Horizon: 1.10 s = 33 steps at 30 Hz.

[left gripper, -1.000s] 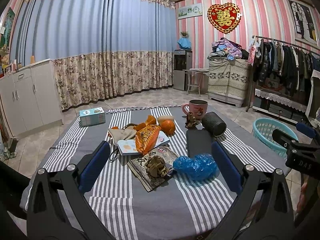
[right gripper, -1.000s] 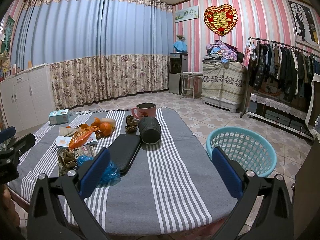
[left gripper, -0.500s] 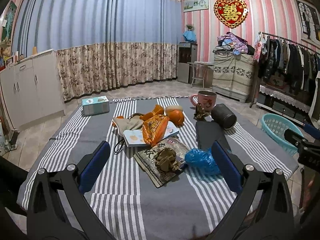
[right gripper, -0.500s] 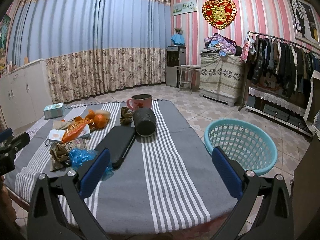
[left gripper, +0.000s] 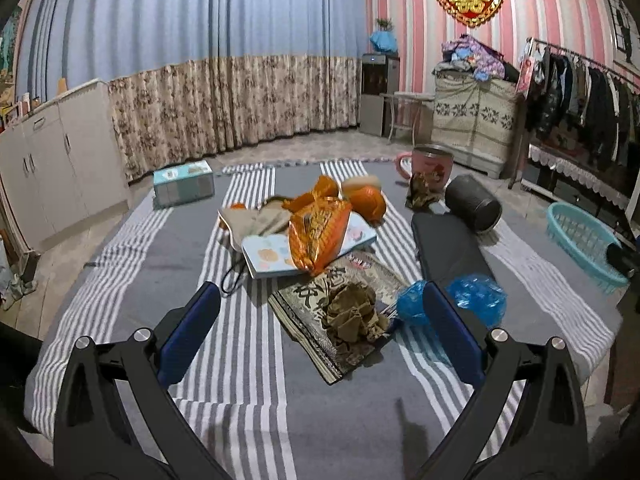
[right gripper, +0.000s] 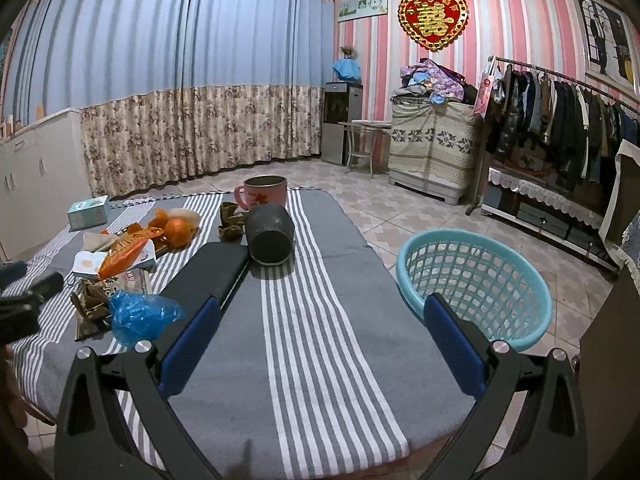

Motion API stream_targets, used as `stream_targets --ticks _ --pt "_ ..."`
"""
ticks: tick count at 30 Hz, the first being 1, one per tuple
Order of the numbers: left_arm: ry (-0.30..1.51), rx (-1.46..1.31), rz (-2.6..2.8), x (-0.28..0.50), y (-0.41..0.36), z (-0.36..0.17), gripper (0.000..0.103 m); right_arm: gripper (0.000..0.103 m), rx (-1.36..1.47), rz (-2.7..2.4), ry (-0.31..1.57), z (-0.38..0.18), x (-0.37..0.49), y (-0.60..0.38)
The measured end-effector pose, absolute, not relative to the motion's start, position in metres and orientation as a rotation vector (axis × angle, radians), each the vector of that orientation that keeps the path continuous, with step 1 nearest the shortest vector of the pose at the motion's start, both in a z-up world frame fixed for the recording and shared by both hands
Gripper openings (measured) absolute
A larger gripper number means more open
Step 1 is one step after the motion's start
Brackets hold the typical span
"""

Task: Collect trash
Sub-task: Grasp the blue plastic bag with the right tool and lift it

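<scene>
A crumpled brown paper wad [left gripper: 352, 316] lies on a patterned packet [left gripper: 316, 300] just ahead of my open, empty left gripper [left gripper: 320, 328]. A crumpled blue plastic bag [left gripper: 476, 300] lies beside its right finger and shows in the right wrist view [right gripper: 140, 316]. An orange snack wrapper [left gripper: 320, 232] and orange peels [left gripper: 366, 200] lie further back. Another brown wad [left gripper: 420, 194] sits by the pink mug [left gripper: 432, 168]. My right gripper [right gripper: 320, 340] is open and empty over the table's right end. A teal basket [right gripper: 472, 284] stands on the floor to the right.
A black flat case [right gripper: 208, 276], a dark cylinder on its side [right gripper: 270, 234], a light blue tissue box [left gripper: 184, 188] and a booklet [left gripper: 276, 256] lie on the striped tablecloth [right gripper: 312, 344]. A clothes rack [right gripper: 560, 120] and white cabinets [left gripper: 52, 160] line the walls.
My left gripper has moved forward and lower toward the brown wad and blue bag. My right gripper has shifted a little forward and right, with the basket larger in view.
</scene>
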<state>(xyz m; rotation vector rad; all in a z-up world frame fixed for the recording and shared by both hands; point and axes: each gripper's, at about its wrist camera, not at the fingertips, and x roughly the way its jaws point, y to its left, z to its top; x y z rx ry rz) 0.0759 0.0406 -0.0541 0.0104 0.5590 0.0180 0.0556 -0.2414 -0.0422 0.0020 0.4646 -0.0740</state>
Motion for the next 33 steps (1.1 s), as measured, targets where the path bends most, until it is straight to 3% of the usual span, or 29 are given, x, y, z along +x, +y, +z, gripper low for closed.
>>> stream_targets --ticks 6,9,11,14,17,33 --pt "0.606 -0.003 0.003 0.098 0.041 -0.072 0.097 0.099 -0.031 -0.102 0.457 -0.044 0.064 -0.24" --pt "0.645 -0.001 -0.029 0.106 0.037 -0.08 0.089 0.099 -0.011 -0.108 0.483 -0.048 0.069 -0.243" --pt "0.679 -0.001 -0.038 0.114 0.034 -0.087 0.081 0.099 -0.02 -0.115 0.496 -0.051 0.072 -0.243" --pt "0.702 -0.006 -0.073 0.119 0.033 -0.09 0.061 0.099 -0.033 -0.12 0.516 -0.056 0.076 -0.242" --pt "0.722 -0.011 -0.11 0.119 0.032 -0.091 0.035 0.099 -0.021 -0.094 0.545 -0.06 0.079 -0.239" --pt "0.637 0.017 -0.037 0.107 0.079 -0.057 0.034 0.099 -0.004 0.045 0.589 -0.056 0.084 -0.173"
